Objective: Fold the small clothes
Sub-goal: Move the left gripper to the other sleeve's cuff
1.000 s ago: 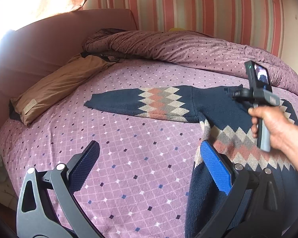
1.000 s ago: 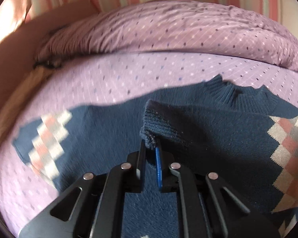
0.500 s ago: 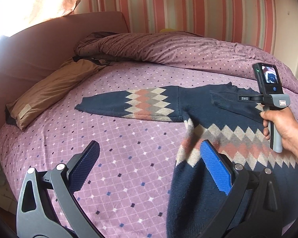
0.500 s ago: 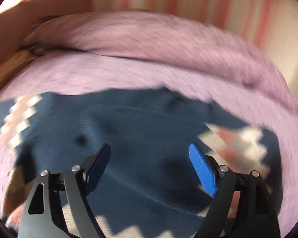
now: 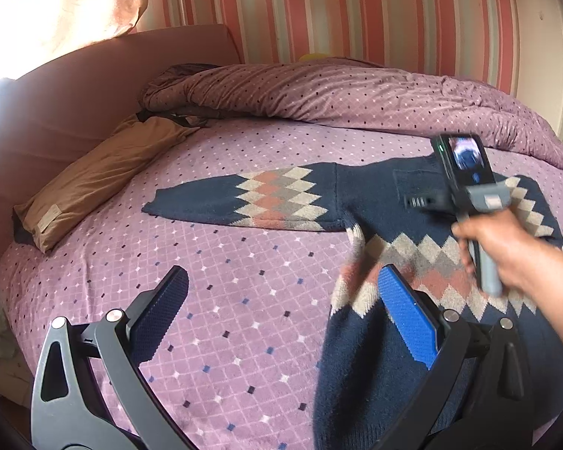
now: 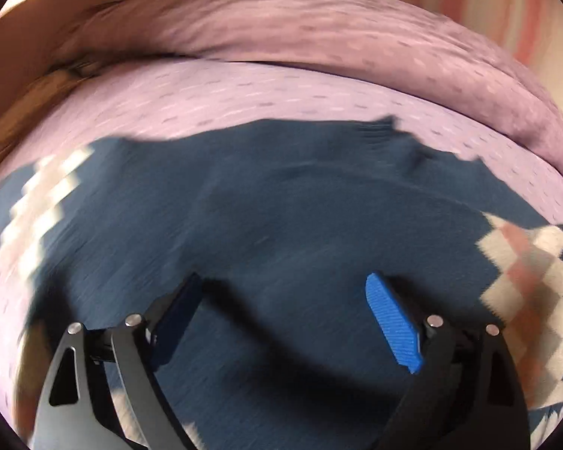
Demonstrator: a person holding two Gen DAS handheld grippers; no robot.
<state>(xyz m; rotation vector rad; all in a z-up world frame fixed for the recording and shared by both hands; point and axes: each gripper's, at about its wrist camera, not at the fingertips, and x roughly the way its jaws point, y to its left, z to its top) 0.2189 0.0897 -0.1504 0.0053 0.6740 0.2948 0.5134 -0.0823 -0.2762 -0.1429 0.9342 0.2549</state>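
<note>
A navy sweater (image 5: 386,202) with a band of cream, pink and grey diamonds lies flat on the purple bedspread (image 5: 214,300). Its left sleeve (image 5: 244,202) stretches out to the left; the other sleeve is folded in over the chest. My left gripper (image 5: 281,307) hovers open over the bedspread at the sweater's lower left edge, nothing between its fingers. In the right wrist view, which is blurred, my right gripper (image 6: 281,307) hangs over the sweater's chest (image 6: 281,217), its jaws still opening and empty. A hand (image 5: 514,251) holds that gripper's handle over the sweater.
A rolled purple duvet (image 5: 356,93) lies along the far side of the bed. A tan pillow (image 5: 105,172) rests against the pink headboard (image 5: 75,86) at the left. A striped wall stands behind.
My right gripper let go of the sleeve cuff it was pinching, opened wide and moved over the sweater's chest. The cuff now lies on the chest. My left gripper shifted slightly.
</note>
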